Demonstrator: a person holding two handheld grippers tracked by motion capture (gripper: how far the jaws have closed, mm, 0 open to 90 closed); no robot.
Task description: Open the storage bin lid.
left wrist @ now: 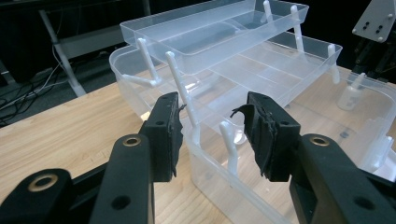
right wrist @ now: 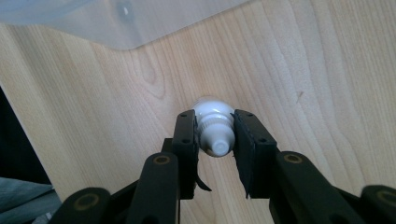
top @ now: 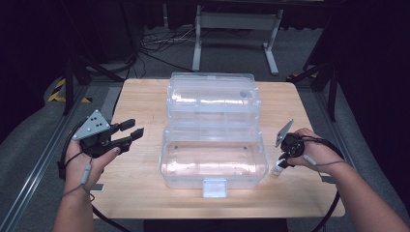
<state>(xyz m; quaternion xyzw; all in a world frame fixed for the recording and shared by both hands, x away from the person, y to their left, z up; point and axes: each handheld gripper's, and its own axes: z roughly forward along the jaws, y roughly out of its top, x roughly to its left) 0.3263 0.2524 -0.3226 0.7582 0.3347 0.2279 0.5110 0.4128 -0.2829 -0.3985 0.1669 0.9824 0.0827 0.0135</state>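
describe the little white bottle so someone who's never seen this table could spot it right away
Find the clear plastic box in the middle of the wooden table. Just off its right end, the bottle stands between the right gripper's jaws. It is the only small, white, opaque thing there.

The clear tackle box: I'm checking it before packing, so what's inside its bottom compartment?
The clear tackle box shows nothing in its bottom compartment. The small white bottle stands outside, between the right gripper jaws.
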